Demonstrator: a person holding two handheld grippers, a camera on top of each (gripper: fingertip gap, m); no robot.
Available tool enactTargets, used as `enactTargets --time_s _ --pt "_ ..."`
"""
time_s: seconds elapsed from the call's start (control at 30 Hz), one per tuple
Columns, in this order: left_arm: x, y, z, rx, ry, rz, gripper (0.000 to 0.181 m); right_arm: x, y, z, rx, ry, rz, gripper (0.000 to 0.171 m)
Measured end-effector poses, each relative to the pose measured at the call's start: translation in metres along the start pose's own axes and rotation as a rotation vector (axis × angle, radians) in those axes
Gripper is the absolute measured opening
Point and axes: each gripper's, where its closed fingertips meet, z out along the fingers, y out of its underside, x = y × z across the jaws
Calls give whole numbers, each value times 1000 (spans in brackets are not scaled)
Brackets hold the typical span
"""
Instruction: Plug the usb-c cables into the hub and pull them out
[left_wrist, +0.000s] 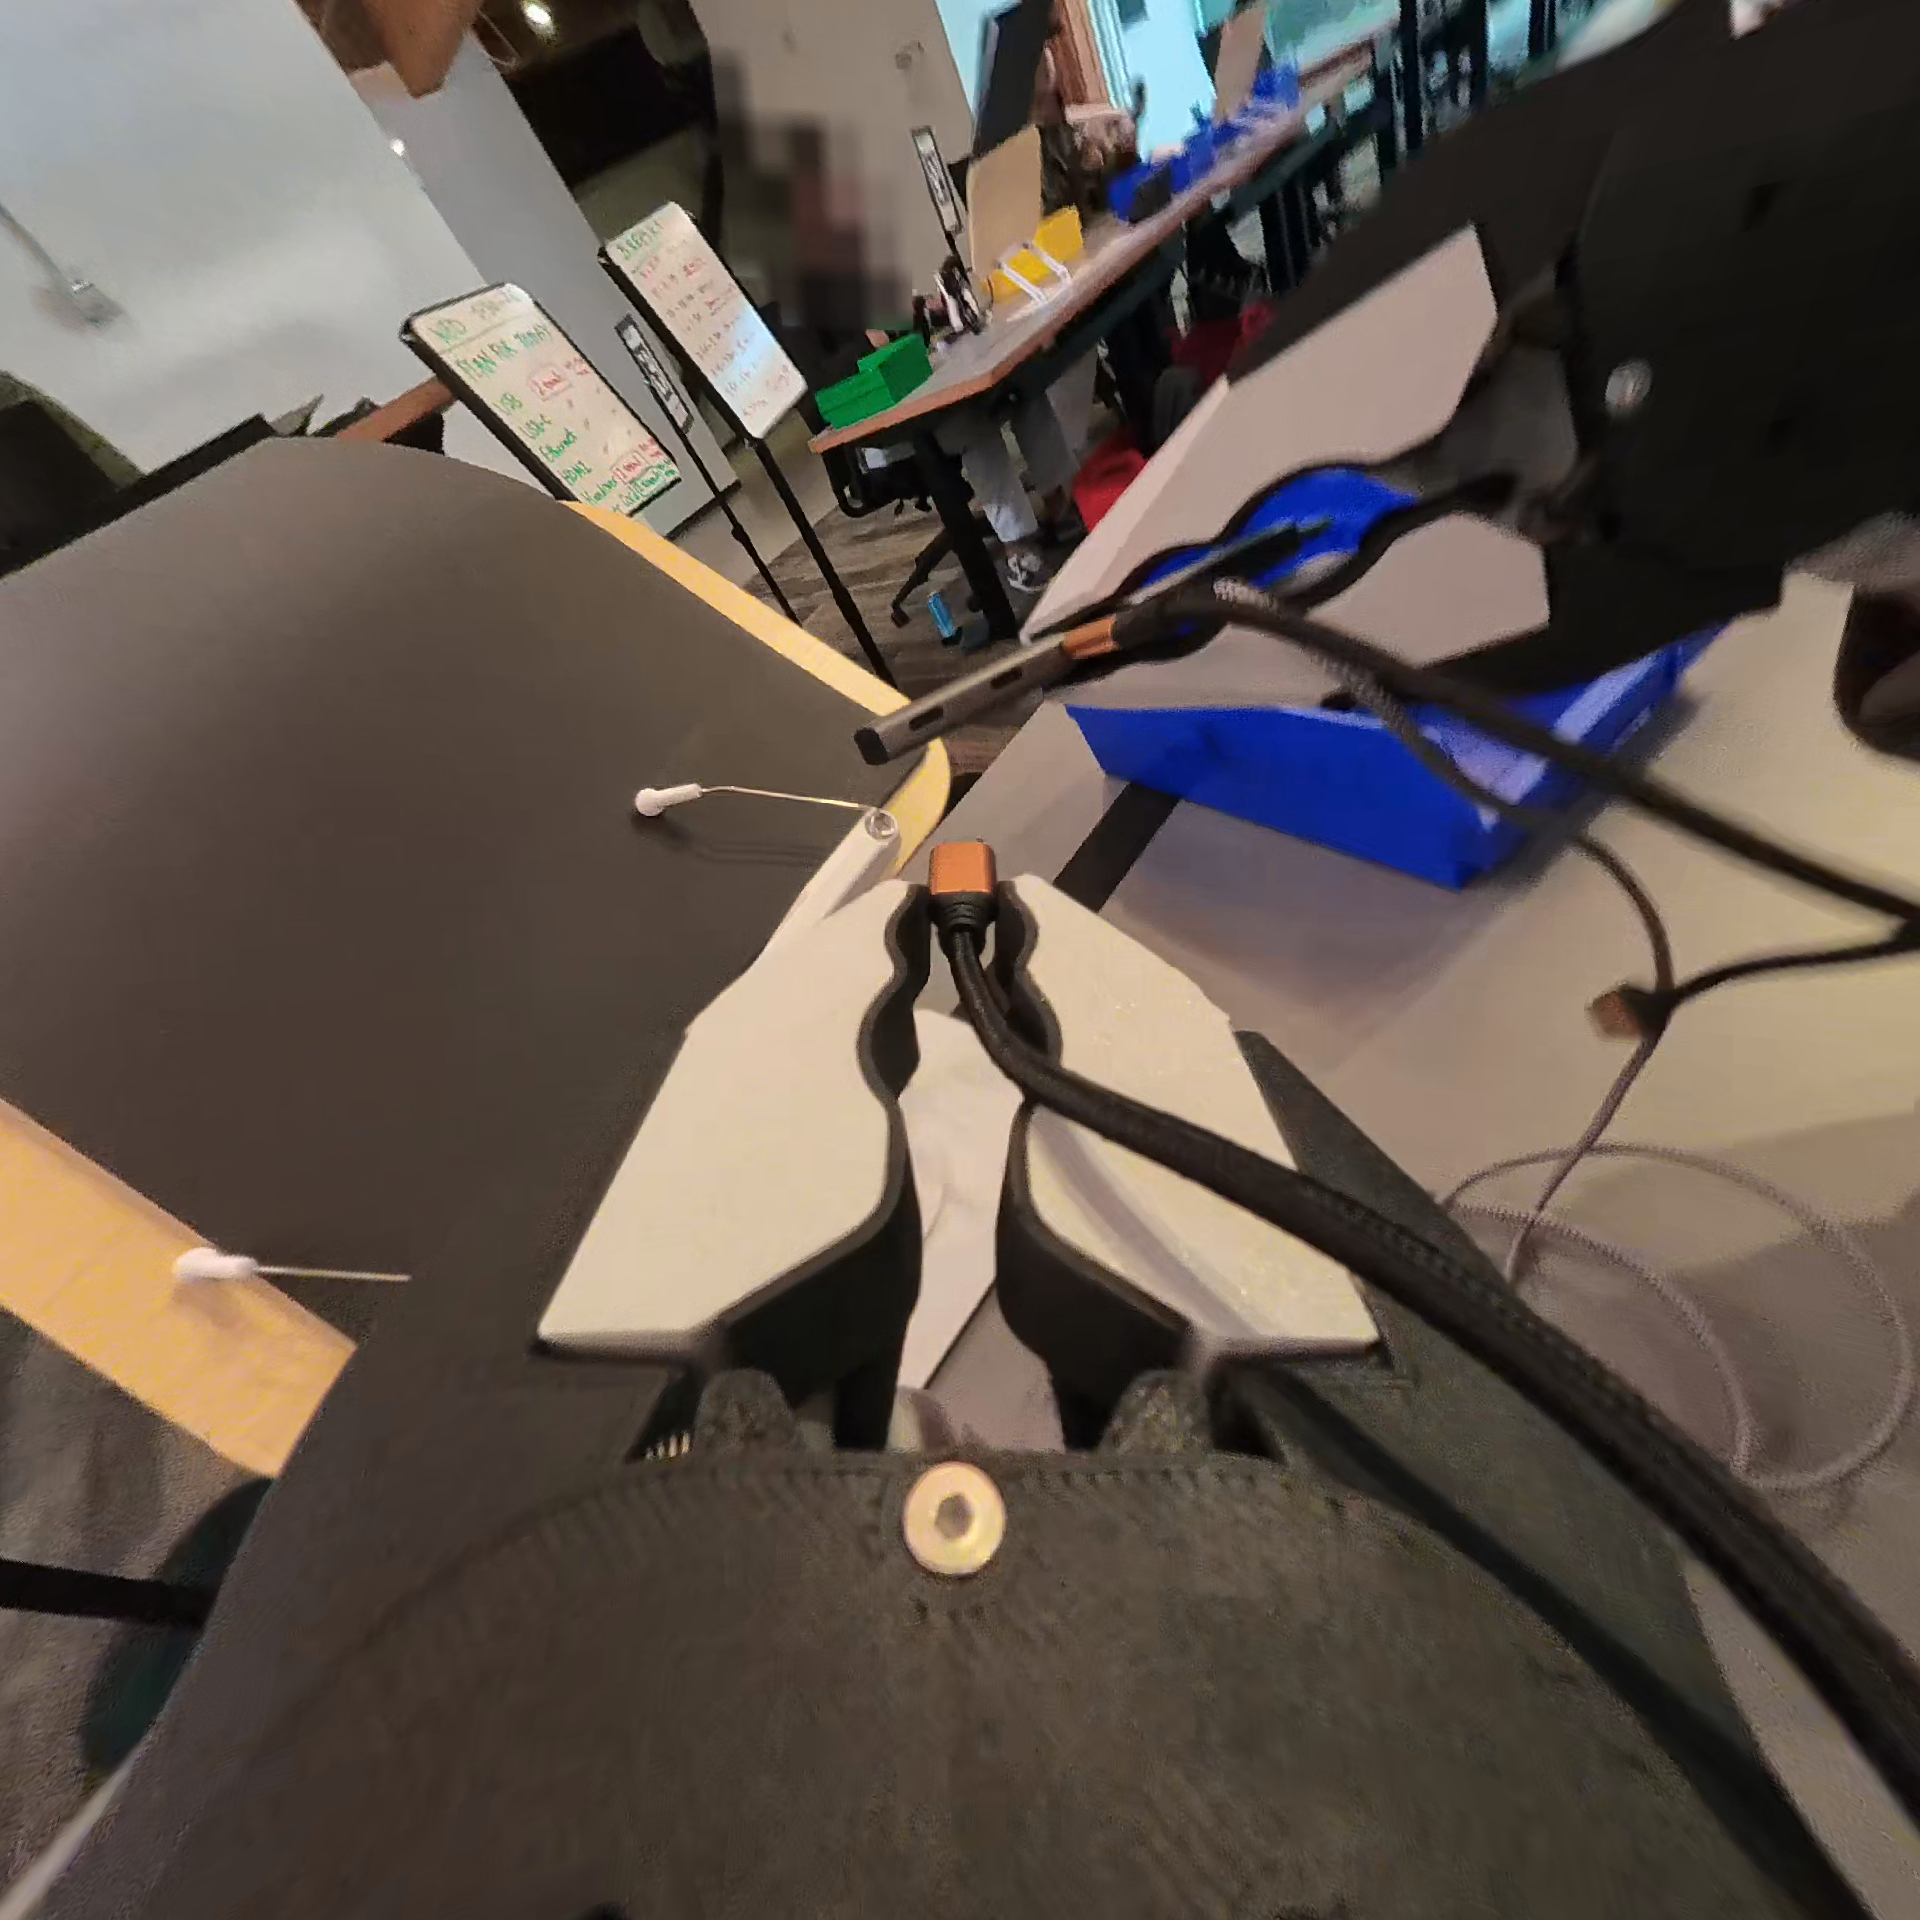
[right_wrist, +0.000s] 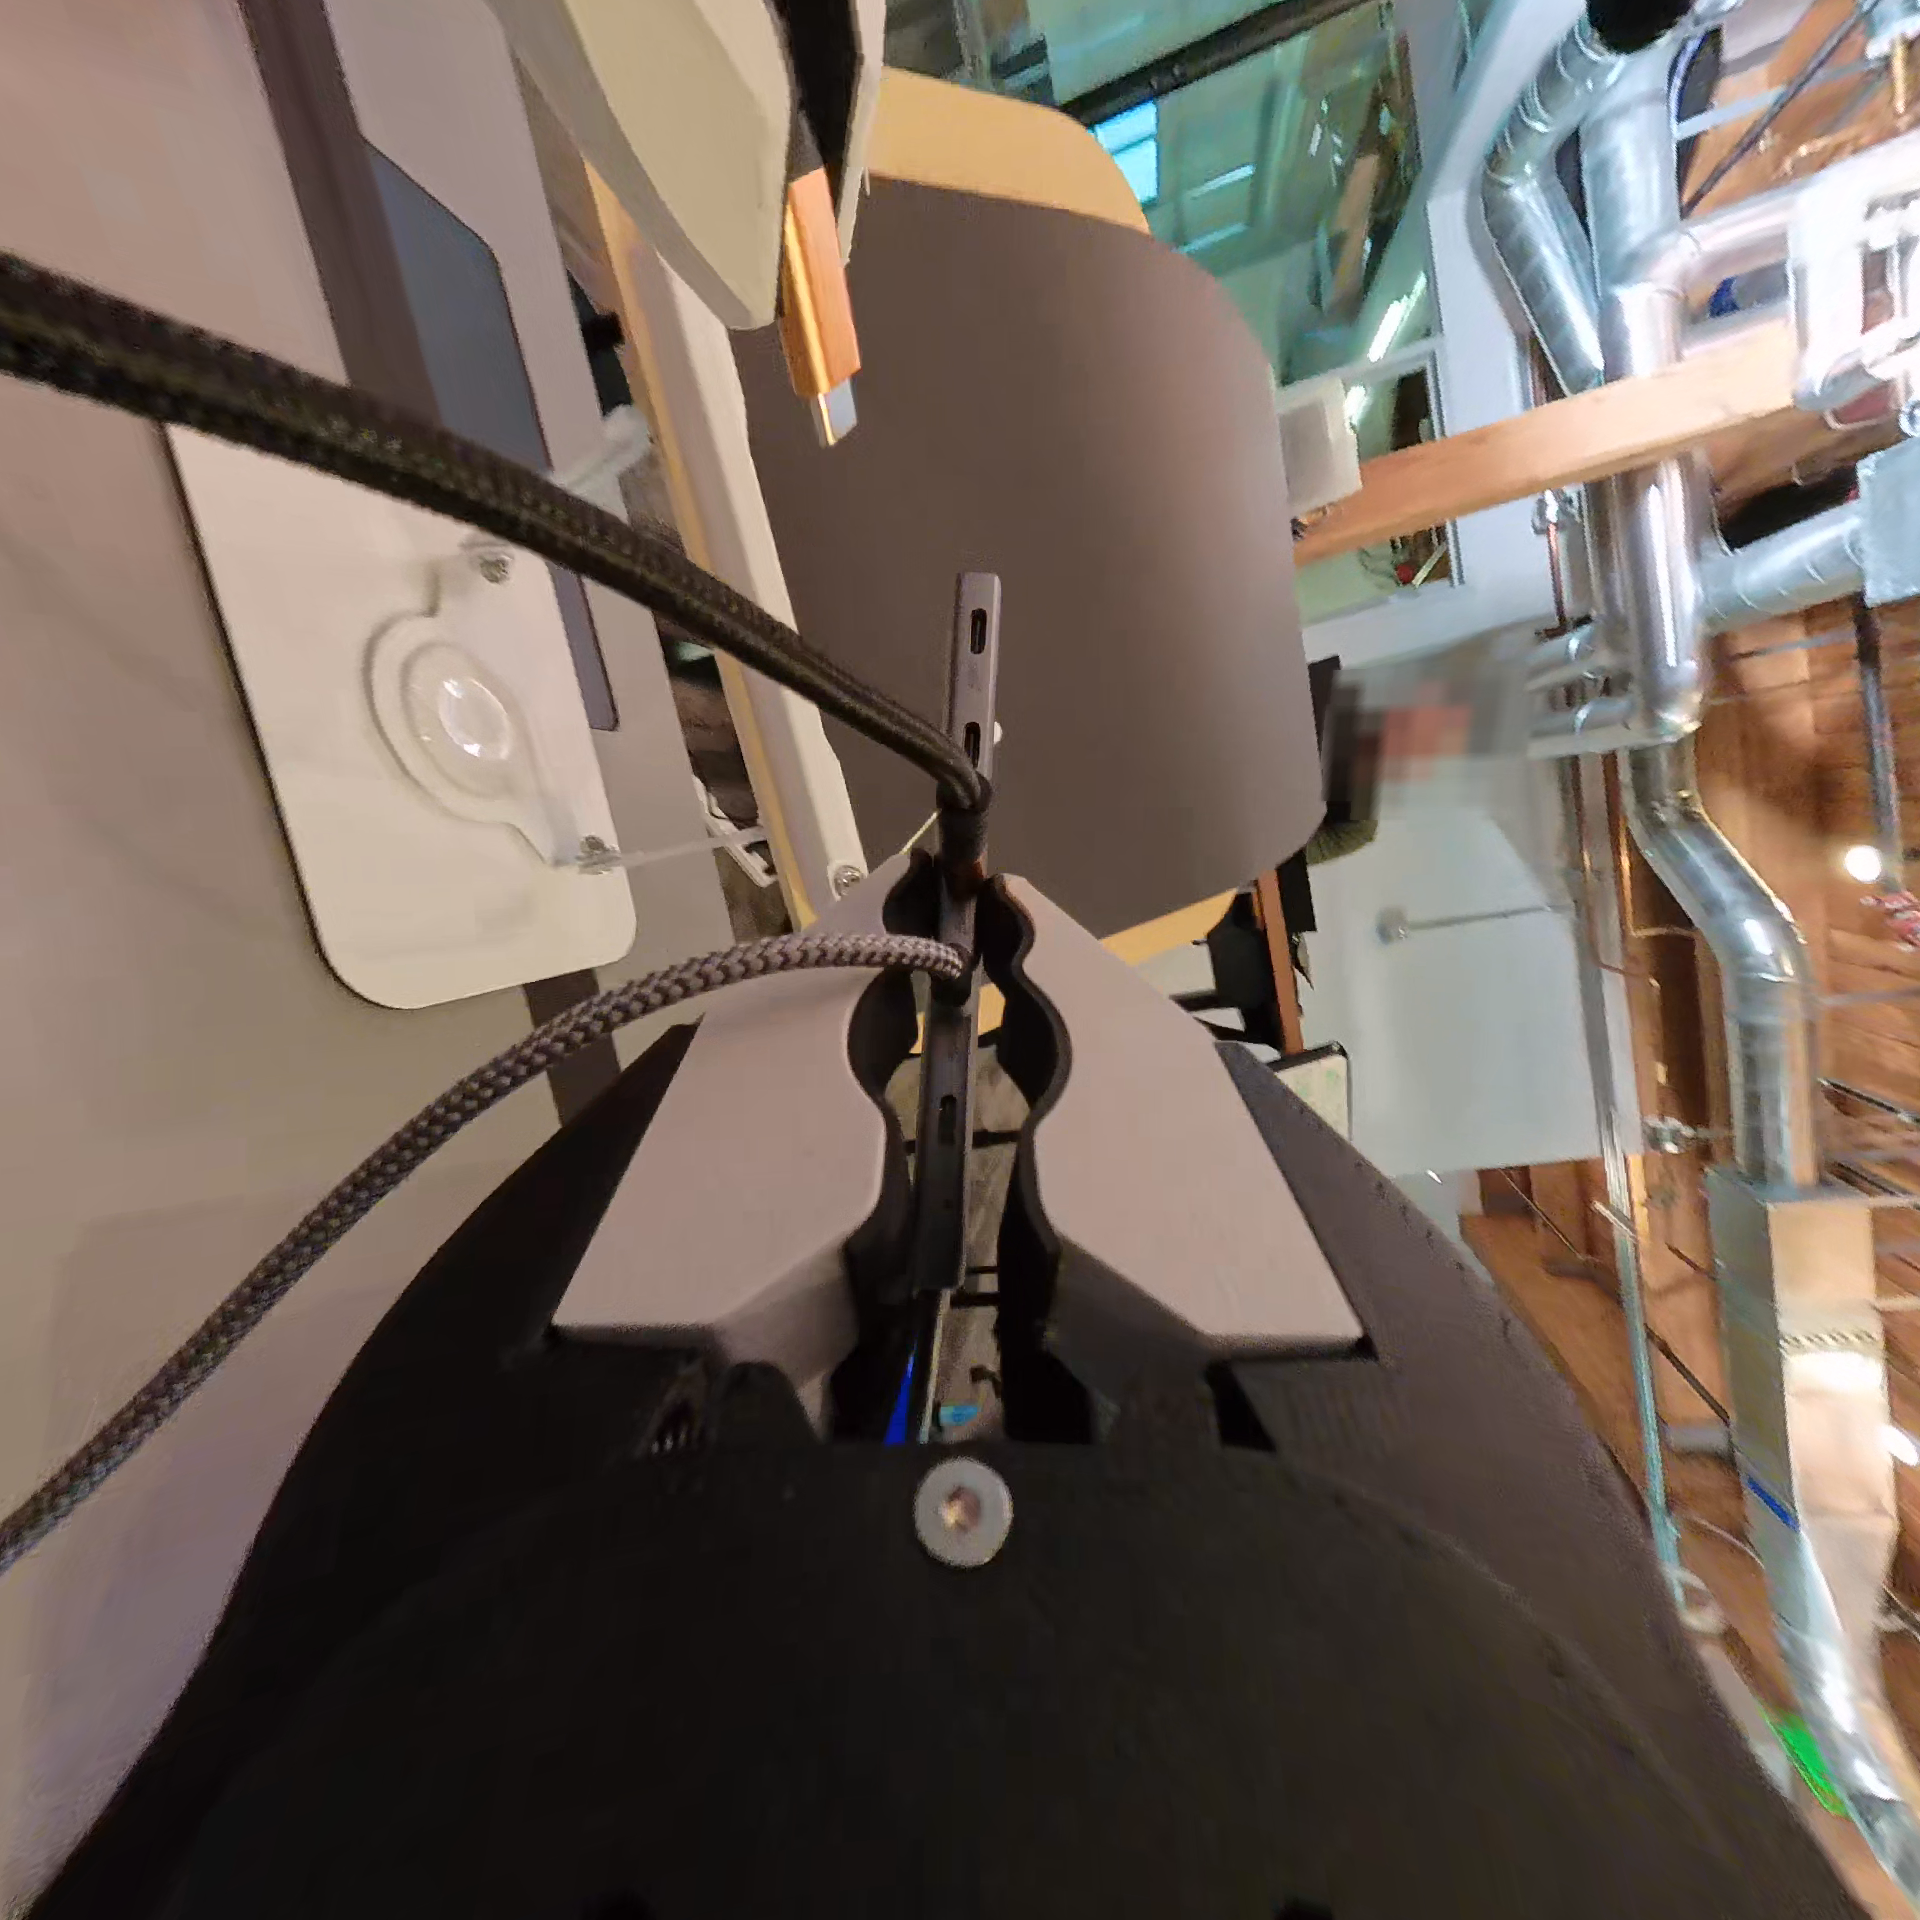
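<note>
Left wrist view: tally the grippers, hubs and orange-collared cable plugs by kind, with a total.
Grippers: 2, left gripper and right gripper
Hubs: 1, hub
Orange-collared plugs: 3, held plug, plug in the hub, loose plug (blurred)
Total: 6

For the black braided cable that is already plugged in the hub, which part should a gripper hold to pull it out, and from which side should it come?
Judging from the pose, grip the short rigid plug housing where it meets the hub, not the braided cable, which bends away. Come from the port edge, in line with the plug. The right gripper steadies the hub.
</note>
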Motion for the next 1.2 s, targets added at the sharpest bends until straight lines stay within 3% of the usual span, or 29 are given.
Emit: enactTargets --time_s 0.57,1.2 --pt "-12 16 18 5 -157 -74 12 -27 -21 14 -6 -21 -51 7" --pt "-11 32 24 -46 -80 -296 12 -26 -20 21 -66 20 -41 7"
